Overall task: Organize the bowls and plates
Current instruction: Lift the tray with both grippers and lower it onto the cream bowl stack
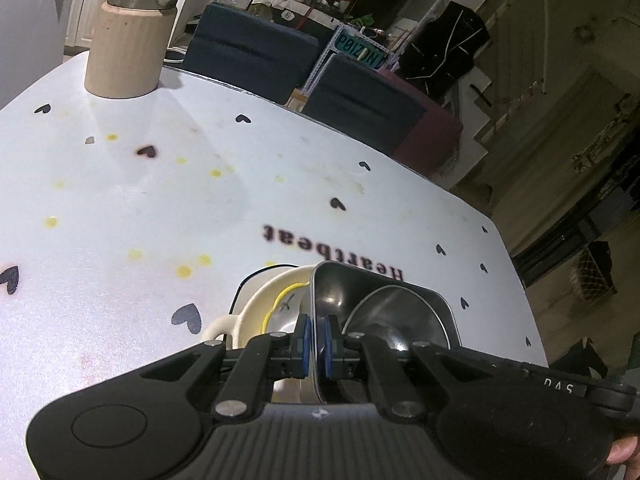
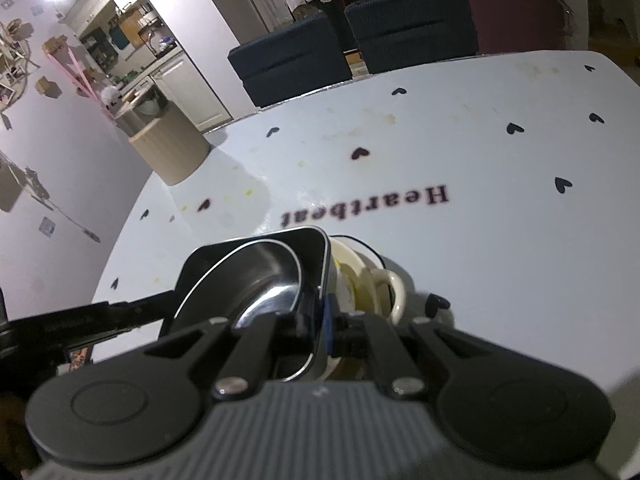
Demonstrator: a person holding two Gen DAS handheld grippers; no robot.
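A square steel tray (image 1: 360, 280) with a round steel bowl (image 1: 394, 316) inside it sits over a cream two-handled dish (image 1: 260, 300), which shows beyond the tray on both sides. My left gripper (image 1: 316, 332) is shut on the tray's left wall, its blue pads pressing the thin rim. In the right wrist view my right gripper (image 2: 326, 320) is shut on the opposite wall of the steel tray (image 2: 312, 240). There the steel bowl (image 2: 264, 276) lies to the left and the cream dish (image 2: 360, 276) and its handle to the right. The stack hangs low over the white table (image 1: 120, 200).
A beige ribbed canister (image 1: 124, 52) topped by a steel pot stands at the table's far left corner, also in the right wrist view as the canister (image 2: 168, 148). Two dark chairs (image 2: 288, 56) stand behind the far edge. The table's edge curves off on the right.
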